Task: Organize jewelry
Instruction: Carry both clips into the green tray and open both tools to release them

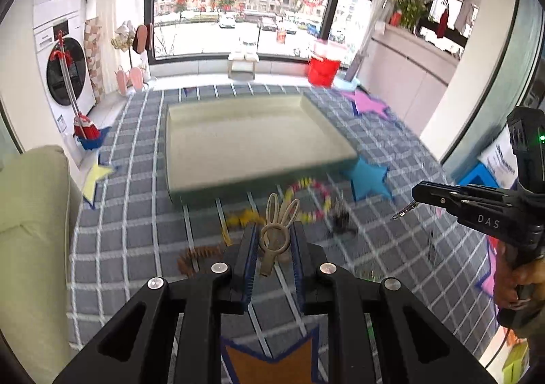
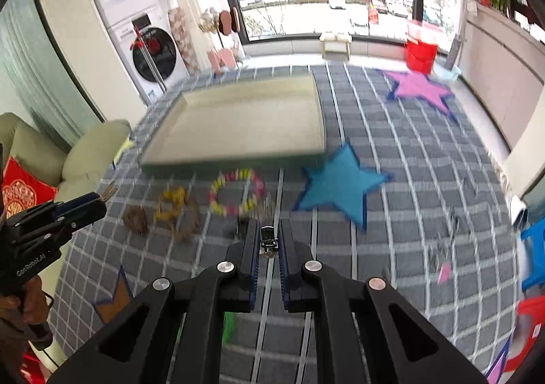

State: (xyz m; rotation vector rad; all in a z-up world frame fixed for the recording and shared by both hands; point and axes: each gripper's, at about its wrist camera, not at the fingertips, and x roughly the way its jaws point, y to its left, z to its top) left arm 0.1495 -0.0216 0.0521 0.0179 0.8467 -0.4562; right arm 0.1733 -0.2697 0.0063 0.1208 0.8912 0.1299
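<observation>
While both grippers point down over the checked grey cloth (image 1: 136,213), each already has a piece pinched between its pads, which suits carrying two pieces to the tray in one trip. Nearest in the left wrist view, the left gripper (image 1: 272,241) is closed most of the way on a beige rabbit-eared clip (image 1: 276,230); the ring of the clip sits between the blue pads and the ears stick out past the tips, so the hold is on its sturdiest part. In the right wrist view the right gripper (image 2: 269,241) is almost fully closed on a small dark metal clasp (image 2: 268,239), a thin piece that needs that narrow pinch.

Just beyond the fingertips, the rest of the jewelry lies loose on the cloth in a row: a brown beaded bracelet (image 2: 136,218) at the left, a yellow beaded piece (image 2: 172,203) beside it, and a pink-and-yellow bead bracelet (image 2: 236,191) towards the right. They blur in both views, so finer detail cannot be told.

Farther off, just past that row, sits the shallow pale tray (image 1: 340,132), its near wall facing the grippers. Nothing shows inside it, so sorting looks barely begun. A blue felt star (image 2: 340,186) lies right of the tray's near corner.
</observation>
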